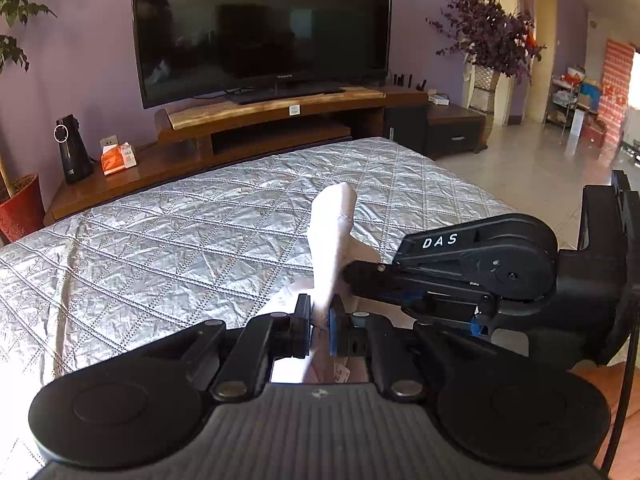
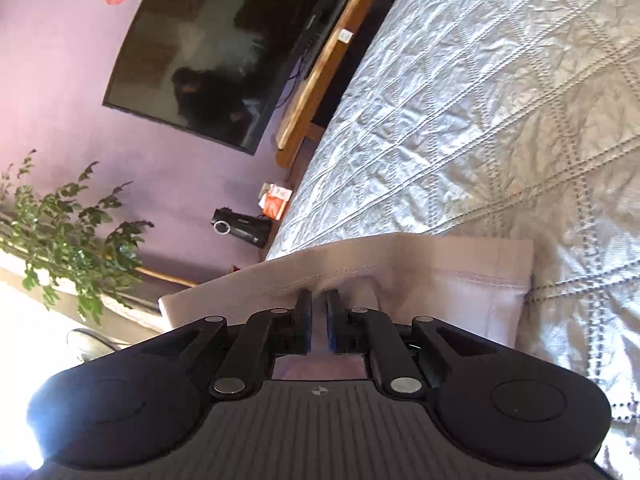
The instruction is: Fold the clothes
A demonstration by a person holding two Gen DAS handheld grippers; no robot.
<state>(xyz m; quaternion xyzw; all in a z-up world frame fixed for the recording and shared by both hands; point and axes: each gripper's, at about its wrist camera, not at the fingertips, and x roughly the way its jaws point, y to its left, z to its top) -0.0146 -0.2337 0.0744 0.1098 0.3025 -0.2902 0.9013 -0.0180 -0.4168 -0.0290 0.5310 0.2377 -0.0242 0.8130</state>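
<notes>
You have the pale pink garment (image 1: 334,236) pinched in both the left gripper (image 1: 320,320) and right gripper (image 2: 319,320); next, lift and spread it ahead over the quilted bedspread (image 1: 180,232).

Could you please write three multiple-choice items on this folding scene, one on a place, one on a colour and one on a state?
1. Where does the television stand?
A. on the wooden stand beyond the bed
B. on the floor
C. on the bed

2. What colour is the garment being handled?
A. dark blue
B. pale pink
C. bright green

3. How do the left gripper jaws stand?
A. wide open, nothing between
B. shut on the garment
C. shut on a cable

Answers: 1 A, its base rests on the wooden stand past the silver quilt. 2 B, the cloth reads pale pink in both wrist views. 3 B, cloth is pinched between the jaws.
</notes>
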